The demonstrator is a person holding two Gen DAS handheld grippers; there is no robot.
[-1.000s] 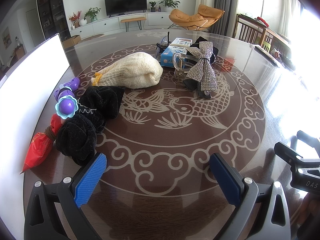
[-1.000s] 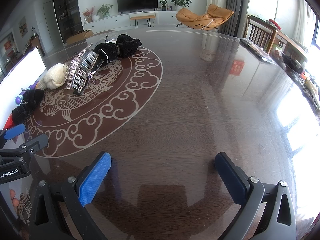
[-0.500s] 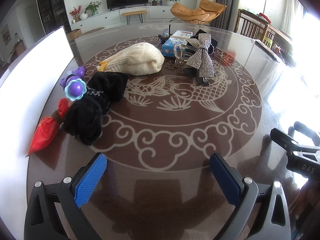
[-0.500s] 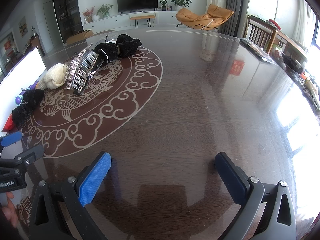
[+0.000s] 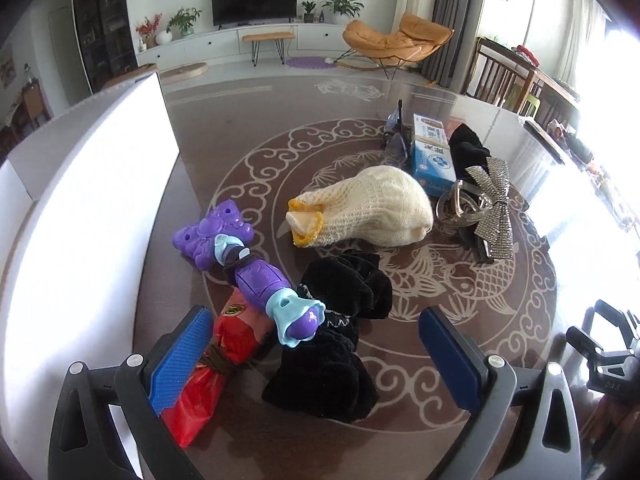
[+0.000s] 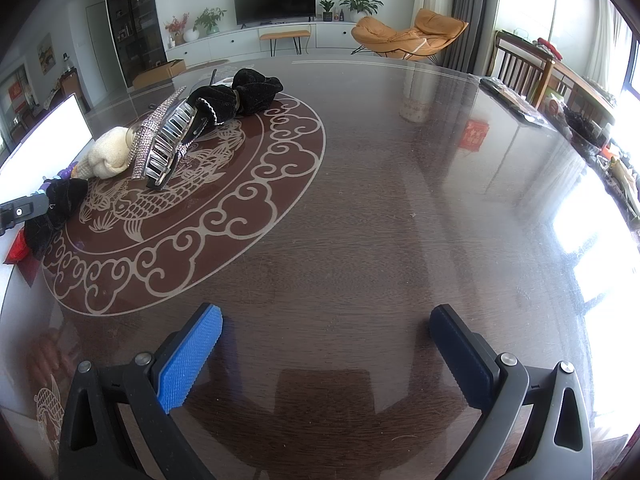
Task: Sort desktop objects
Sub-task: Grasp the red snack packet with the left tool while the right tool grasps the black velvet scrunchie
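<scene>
Purple toy [image 5: 256, 280] lies on red packet [image 5: 216, 364], beside black scrunchie [image 5: 340, 332], on counter [image 5: 400, 440]. Left gripper [image 5: 316, 352] fingers wide, approaching; next: centre, close. Right gripper [image 6: 326, 354] wide, idle.

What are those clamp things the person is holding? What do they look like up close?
Each is a two-fingered tool. The left gripper and the right gripper share one design: dark grey plastic fingers with triangular cut-outs and silver screws, tipped by blue pads with a knobbly texture. The right gripper's black body carries white lettering, "DAS". No cables or sleeves show.
</scene>
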